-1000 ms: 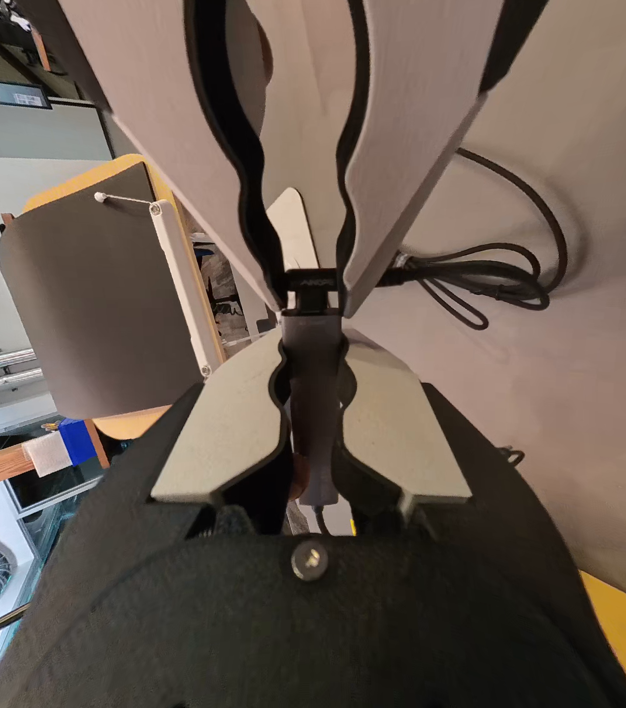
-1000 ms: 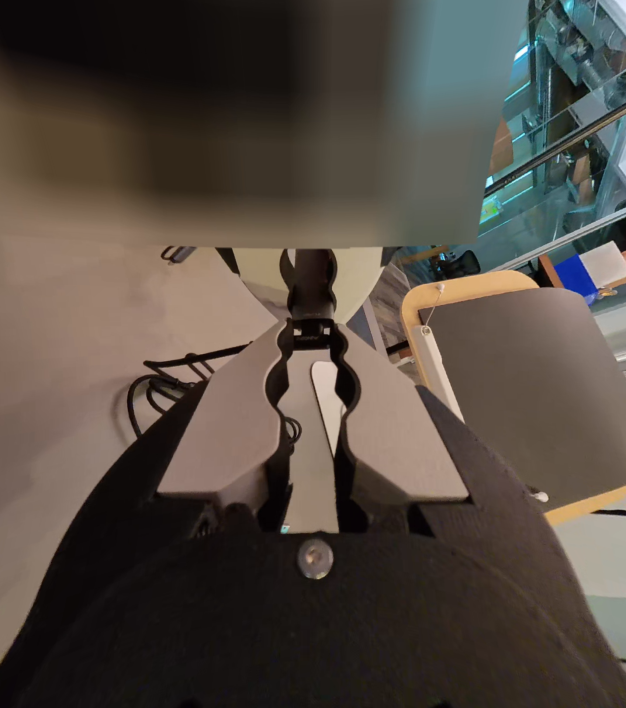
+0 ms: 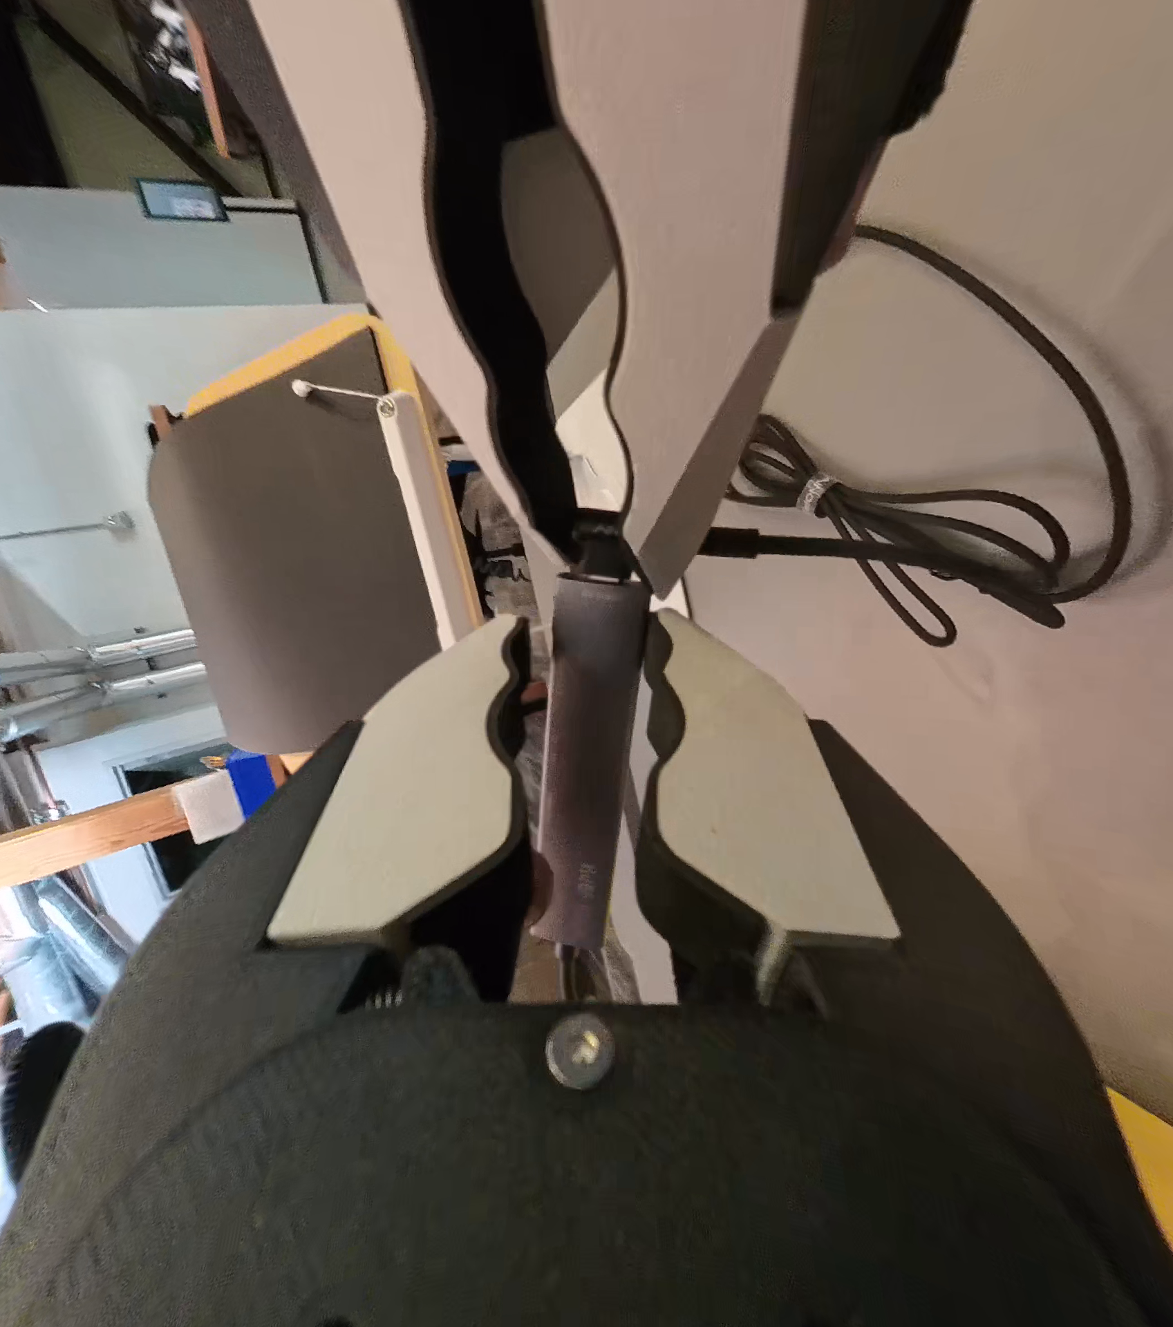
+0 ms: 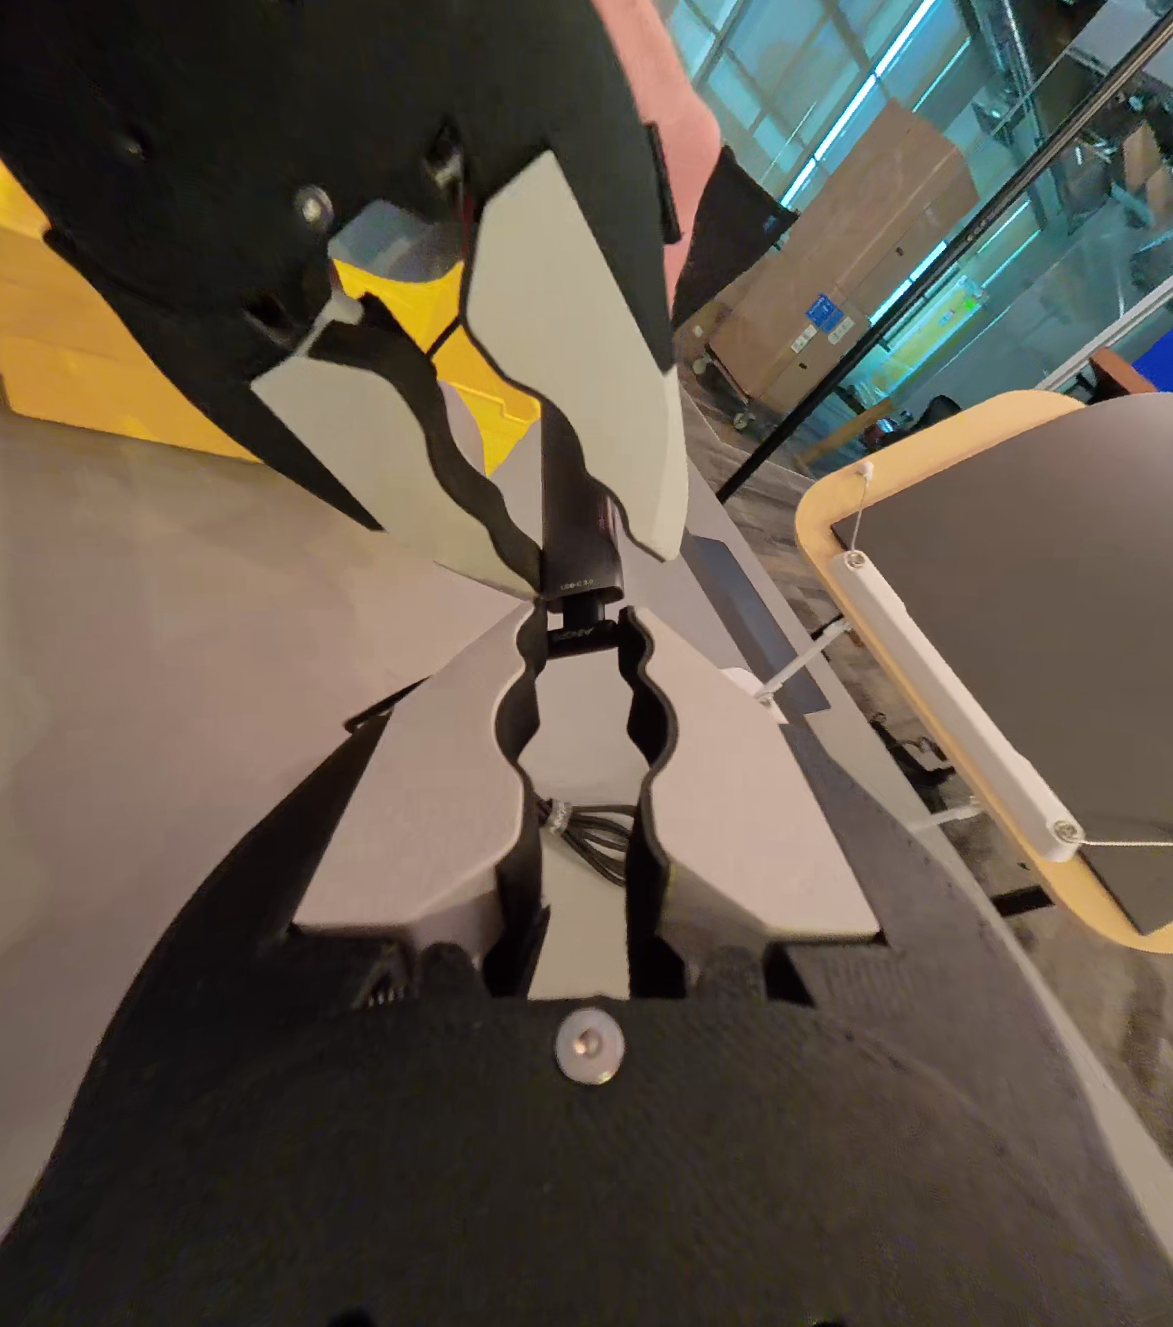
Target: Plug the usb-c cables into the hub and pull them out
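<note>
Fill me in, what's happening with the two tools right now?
The left tool grips the dark grey hub lengthwise. The right tool pinches a black USB-C plug at the hub's end port; it looks seated or nearly so. The rest of the black cable lies coiled on the pale table.

Soft indoor light; edges warped, perhaps slight blur.

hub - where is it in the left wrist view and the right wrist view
Left wrist view: the hub runs up the centre, gripped in the left gripper, its far end at the plug.
Right wrist view: hub just above centre, end-on, held by the far gripper.
Shared landmark: the plug in the right gripper, at the hub's end.
</note>
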A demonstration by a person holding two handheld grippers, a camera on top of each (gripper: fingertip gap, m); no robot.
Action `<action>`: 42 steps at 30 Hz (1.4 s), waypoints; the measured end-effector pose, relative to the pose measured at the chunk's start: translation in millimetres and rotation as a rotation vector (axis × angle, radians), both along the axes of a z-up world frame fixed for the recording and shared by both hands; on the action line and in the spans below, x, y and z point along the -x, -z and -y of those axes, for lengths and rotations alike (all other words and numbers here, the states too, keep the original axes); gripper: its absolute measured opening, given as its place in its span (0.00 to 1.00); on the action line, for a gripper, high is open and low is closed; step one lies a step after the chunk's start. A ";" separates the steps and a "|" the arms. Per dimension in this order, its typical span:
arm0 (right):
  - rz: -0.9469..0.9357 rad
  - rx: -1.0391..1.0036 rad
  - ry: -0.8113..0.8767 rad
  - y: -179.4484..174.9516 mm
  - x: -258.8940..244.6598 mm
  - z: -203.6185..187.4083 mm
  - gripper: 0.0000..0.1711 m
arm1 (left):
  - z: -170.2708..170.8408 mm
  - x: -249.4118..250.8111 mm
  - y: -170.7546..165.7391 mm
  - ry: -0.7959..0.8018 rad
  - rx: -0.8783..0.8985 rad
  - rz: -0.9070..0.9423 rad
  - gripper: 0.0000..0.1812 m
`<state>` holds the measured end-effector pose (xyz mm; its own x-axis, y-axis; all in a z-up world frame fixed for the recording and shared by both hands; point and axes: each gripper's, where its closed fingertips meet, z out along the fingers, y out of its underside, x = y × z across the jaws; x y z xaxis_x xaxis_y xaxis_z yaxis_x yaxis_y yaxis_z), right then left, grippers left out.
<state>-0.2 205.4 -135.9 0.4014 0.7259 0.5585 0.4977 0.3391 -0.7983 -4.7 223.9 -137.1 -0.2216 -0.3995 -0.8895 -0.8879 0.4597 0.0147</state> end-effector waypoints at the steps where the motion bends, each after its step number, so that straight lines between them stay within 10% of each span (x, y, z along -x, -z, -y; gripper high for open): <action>1: -0.027 0.018 -0.014 -1.2 0.8 1.7 0.10 | -0.1 -0.3 -1.1 0.007 -0.022 -0.007 0.17; 37: -0.011 0.064 -0.187 8.2 -5.2 18.8 0.00 | 6.4 17.4 30.6 0.023 0.361 -0.023 0.11; 42: -0.038 0.035 -0.193 4.1 3.2 22.0 0.15 | 9.3 22.4 25.0 0.018 0.379 0.020 0.11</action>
<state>-3.4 183.4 -140.0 0.2734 0.8098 0.5191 0.3956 0.3972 -0.8281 -27.1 214.7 -162.1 -0.2158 -0.6971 -0.6837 -0.8779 0.4451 -0.1767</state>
